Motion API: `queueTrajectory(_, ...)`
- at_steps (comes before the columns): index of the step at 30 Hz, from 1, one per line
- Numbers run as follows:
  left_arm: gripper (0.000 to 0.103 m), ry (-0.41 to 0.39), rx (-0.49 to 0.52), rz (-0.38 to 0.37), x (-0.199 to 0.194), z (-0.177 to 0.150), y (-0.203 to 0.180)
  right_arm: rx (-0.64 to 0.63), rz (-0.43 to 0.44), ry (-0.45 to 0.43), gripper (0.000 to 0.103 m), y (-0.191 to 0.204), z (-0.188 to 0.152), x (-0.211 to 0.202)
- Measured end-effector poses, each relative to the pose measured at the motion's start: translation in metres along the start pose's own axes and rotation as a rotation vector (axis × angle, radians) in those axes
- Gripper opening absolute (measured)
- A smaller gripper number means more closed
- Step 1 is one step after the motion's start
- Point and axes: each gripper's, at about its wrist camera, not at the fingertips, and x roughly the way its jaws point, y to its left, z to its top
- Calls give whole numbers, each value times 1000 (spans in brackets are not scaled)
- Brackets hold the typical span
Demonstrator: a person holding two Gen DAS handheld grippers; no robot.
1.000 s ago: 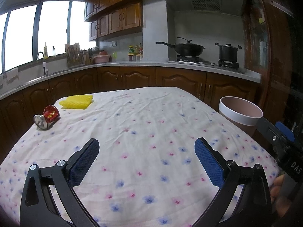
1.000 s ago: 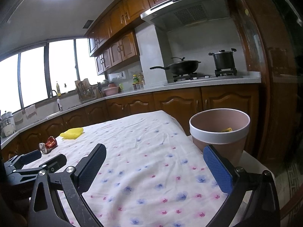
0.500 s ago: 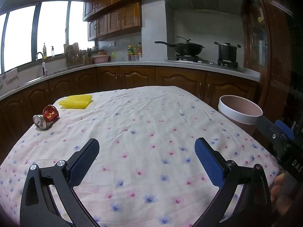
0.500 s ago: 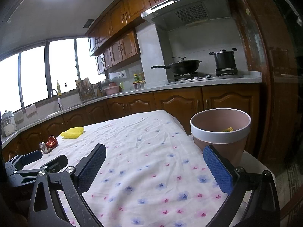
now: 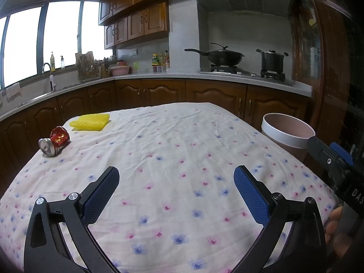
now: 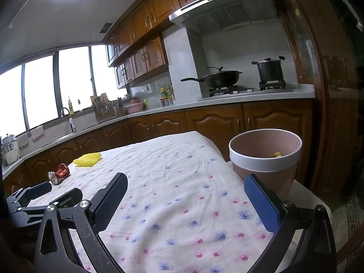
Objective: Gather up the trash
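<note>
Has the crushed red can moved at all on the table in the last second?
No. The crushed red can lies in the same spot beside the yellow foam net.

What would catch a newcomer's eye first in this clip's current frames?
Probably the crushed red can lying on its side near the far left edge of the flowered tablecloth, with a yellow foam net just behind it. Next, the pink bin with a white rim off the table's right corner, a yellow scrap already inside. Both the left tongs and right tongs hang open and empty over the cloth.
</note>
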Motion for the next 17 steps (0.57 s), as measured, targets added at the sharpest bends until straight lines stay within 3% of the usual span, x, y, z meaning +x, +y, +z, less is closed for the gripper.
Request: queueTrajectory(17, 103, 20, 4, -18, 9, 2, 4, 6, -4, 20, 103, 2, -2, 4)
